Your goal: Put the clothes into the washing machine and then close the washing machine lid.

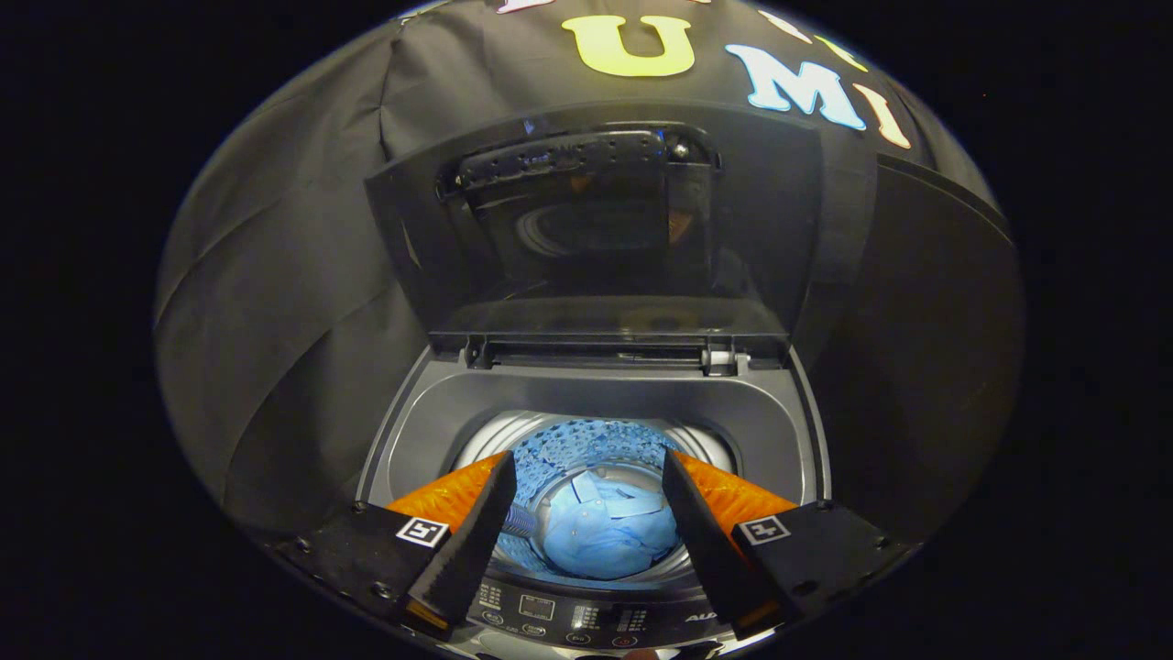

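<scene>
Against the dark booth wall, the washing machine (pixel 596 431) stands with its lid (pixel 586 229) raised. The tool (pixel 586 463) hangs wide open, empty, above the drum; the light blue clothes (pixel 605 536) lie below, between its fingers.

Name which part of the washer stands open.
The lid, tipped upright behind the drum. A light blue garment lies inside, below the open, empty fingers.
</scene>
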